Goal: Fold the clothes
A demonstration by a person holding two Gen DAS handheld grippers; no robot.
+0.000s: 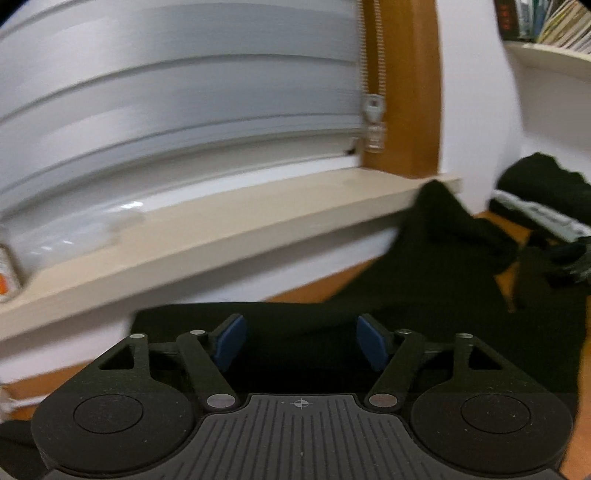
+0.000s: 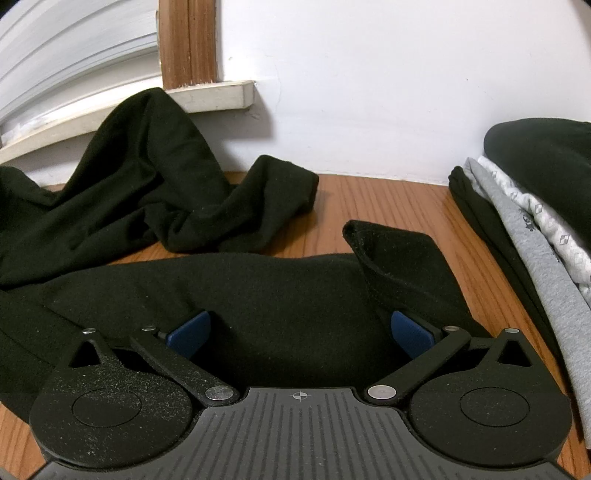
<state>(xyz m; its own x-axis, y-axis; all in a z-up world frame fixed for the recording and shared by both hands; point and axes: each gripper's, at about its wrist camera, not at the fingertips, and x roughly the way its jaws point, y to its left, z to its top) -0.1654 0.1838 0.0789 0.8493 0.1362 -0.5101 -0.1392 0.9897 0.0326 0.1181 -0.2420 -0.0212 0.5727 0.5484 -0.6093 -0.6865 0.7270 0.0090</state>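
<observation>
No legible text; book spines (image 1: 554, 22) on shelf and grey garment's (image 2: 532, 236) print unreadable.

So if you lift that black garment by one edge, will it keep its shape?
Probably not. The black garment already slumps in soft folds, so it would likely droop. It looks thin, so likely light. On the wooden table, a push would probably bunch it.

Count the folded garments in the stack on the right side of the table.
3 visible: a black one on top, a grey and white patterned one beneath it, and a black one at the bottom. The frame edge cuts the stack off, so more may be hidden.
</observation>
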